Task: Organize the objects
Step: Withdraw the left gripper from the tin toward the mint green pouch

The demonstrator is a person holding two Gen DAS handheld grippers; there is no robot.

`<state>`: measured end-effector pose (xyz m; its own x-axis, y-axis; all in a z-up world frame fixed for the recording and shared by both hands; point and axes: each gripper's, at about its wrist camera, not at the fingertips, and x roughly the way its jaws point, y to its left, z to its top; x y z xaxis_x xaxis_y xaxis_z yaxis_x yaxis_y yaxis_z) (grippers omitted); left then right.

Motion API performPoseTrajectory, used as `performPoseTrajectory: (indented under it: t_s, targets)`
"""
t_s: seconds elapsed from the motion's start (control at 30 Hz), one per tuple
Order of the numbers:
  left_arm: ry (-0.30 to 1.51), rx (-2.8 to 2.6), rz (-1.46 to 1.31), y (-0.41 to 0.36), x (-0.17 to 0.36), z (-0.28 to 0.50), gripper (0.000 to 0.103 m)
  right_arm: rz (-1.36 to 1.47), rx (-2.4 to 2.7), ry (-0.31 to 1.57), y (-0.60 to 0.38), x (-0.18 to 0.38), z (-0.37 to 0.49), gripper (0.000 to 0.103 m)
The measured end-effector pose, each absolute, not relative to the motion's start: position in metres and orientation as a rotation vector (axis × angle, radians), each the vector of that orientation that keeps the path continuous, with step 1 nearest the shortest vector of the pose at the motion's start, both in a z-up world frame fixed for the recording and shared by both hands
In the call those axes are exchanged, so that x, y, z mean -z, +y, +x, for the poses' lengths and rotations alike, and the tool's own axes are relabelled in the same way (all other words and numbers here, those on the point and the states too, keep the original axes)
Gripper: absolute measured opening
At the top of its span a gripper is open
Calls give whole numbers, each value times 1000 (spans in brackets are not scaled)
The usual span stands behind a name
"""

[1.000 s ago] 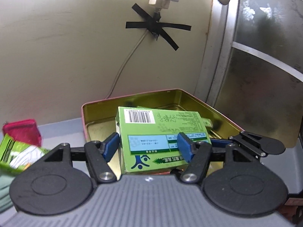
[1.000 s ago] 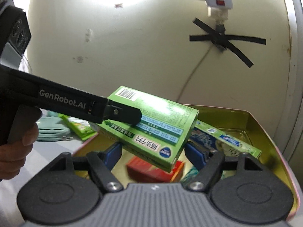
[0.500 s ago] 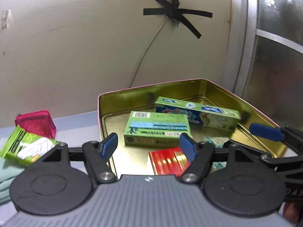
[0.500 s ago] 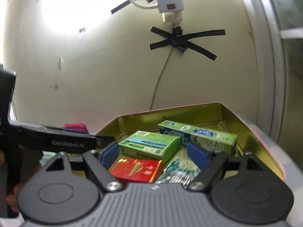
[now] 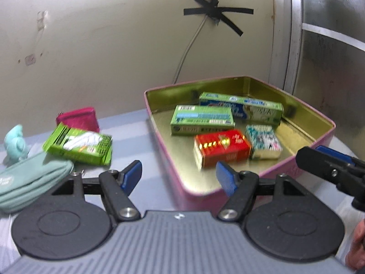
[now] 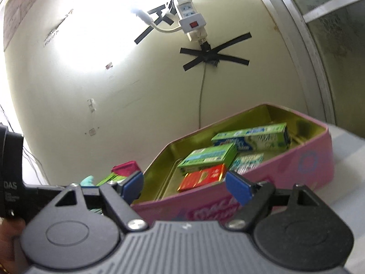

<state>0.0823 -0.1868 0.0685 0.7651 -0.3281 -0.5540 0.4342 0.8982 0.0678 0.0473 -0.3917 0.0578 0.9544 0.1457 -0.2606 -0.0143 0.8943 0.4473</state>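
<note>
A pink tin [image 5: 257,86] with a gold inside sits by the wall. In it lie a green box [image 5: 202,119], a long toothpaste box [image 5: 241,108], a red box [image 5: 221,150] and a small teal patterned box [image 5: 263,143]. My left gripper [image 5: 179,178] hangs open and empty before the tin's near left corner. My right gripper [image 6: 186,187] is open and empty too, low in front of the tin's pink side wall [image 6: 296,164]. Over that wall I see the green box [image 6: 207,157] and the red box [image 6: 203,178].
Left of the tin lie a green packet [image 5: 78,146], a magenta pouch [image 5: 78,118], a teal pouch [image 5: 29,182] and a teal toy [image 5: 14,143]. A taped cord [image 5: 189,48] runs down the wall. A window frame [image 5: 289,34] stands at the right.
A second ago the green box was held between the fingers above the tin. It now lies flat inside, and both grippers have let go, widened and drawn back from the tin.
</note>
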Motion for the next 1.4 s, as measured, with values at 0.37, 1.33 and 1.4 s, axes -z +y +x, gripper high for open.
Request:
performPoseTrajectory:
  t_s: [0.37, 1.33, 1.4]
  targets:
    - [562, 358, 184, -149, -60, 67, 78, 454, -151, 379, -355, -46, 44, 82]
    - [652, 169, 143, -57, -10, 96, 78, 359, -271, 554, -275, -24, 74, 82]
    - [655, 162, 134, -52, -8, 98, 78, 353, -275, 562, -272, -23, 76, 82]
